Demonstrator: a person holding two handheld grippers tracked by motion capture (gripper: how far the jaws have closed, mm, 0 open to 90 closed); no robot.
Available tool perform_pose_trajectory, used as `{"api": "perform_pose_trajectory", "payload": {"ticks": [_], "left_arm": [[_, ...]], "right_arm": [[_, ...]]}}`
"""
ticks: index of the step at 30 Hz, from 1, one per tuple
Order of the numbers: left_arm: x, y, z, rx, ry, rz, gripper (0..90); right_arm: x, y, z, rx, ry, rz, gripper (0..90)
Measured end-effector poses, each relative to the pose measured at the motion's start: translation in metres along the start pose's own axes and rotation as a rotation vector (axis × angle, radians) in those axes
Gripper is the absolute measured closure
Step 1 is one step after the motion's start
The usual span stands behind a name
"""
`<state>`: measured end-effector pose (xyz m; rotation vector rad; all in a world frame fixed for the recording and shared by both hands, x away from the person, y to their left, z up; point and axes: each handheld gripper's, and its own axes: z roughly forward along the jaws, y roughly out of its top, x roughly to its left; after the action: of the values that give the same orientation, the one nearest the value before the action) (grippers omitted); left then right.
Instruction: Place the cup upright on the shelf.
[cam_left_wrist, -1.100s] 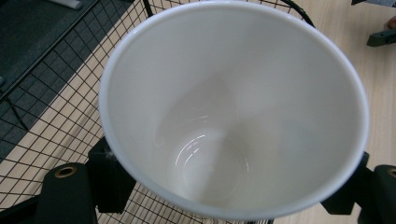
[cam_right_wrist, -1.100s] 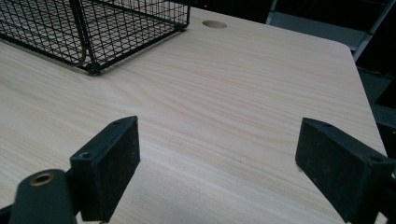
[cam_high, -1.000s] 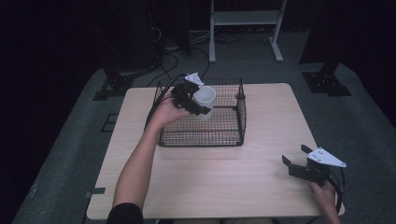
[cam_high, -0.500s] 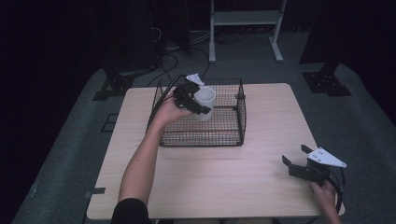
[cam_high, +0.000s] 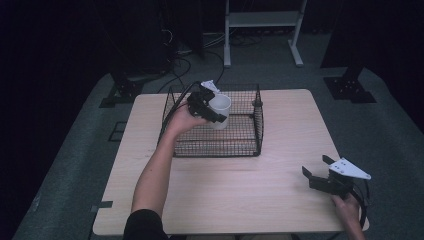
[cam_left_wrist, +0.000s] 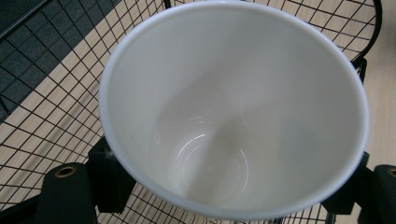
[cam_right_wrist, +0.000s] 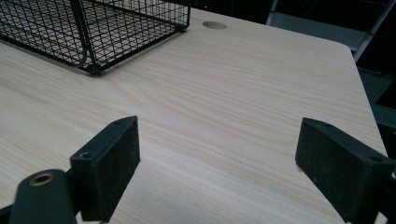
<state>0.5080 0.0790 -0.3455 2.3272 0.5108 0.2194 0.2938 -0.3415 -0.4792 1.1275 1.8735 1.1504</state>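
Note:
A white cup (cam_high: 220, 110) hangs tilted over the black wire basket (cam_high: 248, 143) on the wooden table. My left gripper (cam_high: 214, 113) is shut on the cup's wall, held from the basket's left side. In the left gripper view the cup (cam_left_wrist: 233, 107) is empty, its mouth facing the camera, with the basket's mesh floor (cam_left_wrist: 51, 116) beneath it. My right gripper (cam_high: 316, 172) stands open low over the table's near right corner. In the right gripper view its jaws (cam_right_wrist: 217, 163) are wide apart with bare wood between them.
The basket (cam_right_wrist: 98, 28) sits at the far left in the right gripper view. The table (cam_high: 280, 165) has bare wood in front of the basket and at the right. A round cable hole (cam_right_wrist: 215, 24) marks the table's far side. A metal stand (cam_high: 262, 20) rises behind the table.
The left hand has lowered the cup slightly into the basket. The right gripper has stayed where it was.

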Motion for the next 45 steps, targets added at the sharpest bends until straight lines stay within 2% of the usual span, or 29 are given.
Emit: {"api": "perform_pose_trajectory", "payload": {"ticks": [20,24,30,45], "left_arm": [[0.002,-0.005,0.02,0.016,-0.012,-0.007,21.7],[0.002,-0.009,0.026,0.006,-0.012,-0.012,21.6],[0.005,-0.015,0.032,0.032,-0.018,-0.026,21.6],[0.007,-0.02,0.045,0.053,-0.026,-0.038,21.6]], "right_arm": [[0.0,0.0,0.0,-0.003,0.002,-0.003,13.1],[0.0,0.0,0.0,-0.003,0.002,-0.003,13.1],[0.0,0.0,0.0,-0.003,0.002,-0.004,13.1],[0.0,0.0,0.0,-0.003,0.005,-0.003,13.1]]}}
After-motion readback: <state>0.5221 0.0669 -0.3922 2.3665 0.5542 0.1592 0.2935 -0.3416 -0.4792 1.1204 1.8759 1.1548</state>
